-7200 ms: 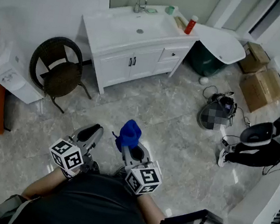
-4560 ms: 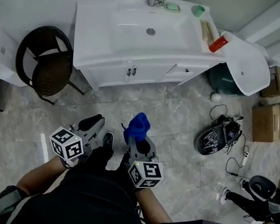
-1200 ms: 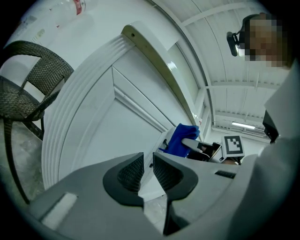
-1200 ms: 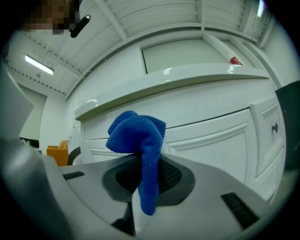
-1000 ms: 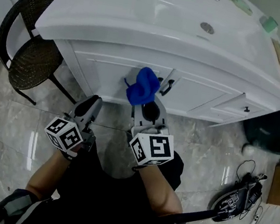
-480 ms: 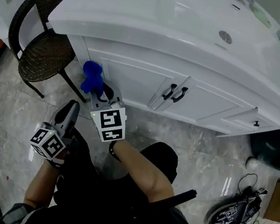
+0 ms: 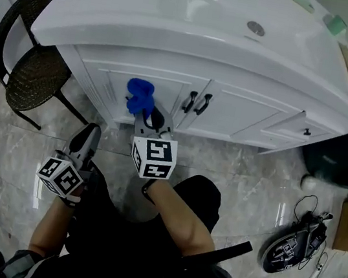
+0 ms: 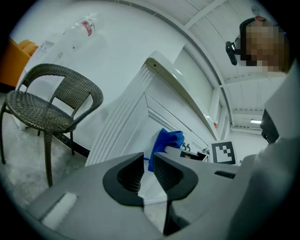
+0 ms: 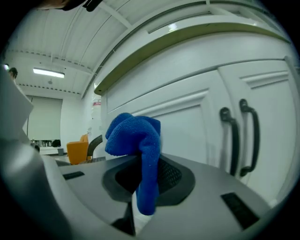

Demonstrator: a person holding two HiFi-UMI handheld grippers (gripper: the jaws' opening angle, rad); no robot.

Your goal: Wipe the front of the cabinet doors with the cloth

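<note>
Right fingers point(image 9: 147, 174): clamped tight on the bunched blue terry cloth point(image 9: 135, 135). A strip of it is pinched between them and the bulk puffs out above the tips.
Blue cloth's place: up at the left one of the 2 white panelled cabinet doors point(image 7: 170, 95), over its upper half and left of the 2 black bar handles point(image 9: 238, 136). I cannot tell whether it presses the panel or sits just off it.
Left fingers point(image 8: 148, 160): drawn together to a thin slit, with nothing between them.
Left fingers' place: low and back from the cabinet, over the grey marble floor point(image 7: 252, 180). They are left of my right fingers and well apart from the doors.
Beside the cabinet: a dark woven wicker chair point(image 7: 30, 73) stands just off its left end.
My right forearm point(image 7: 172, 214): stretched forward toward the left door.
</note>
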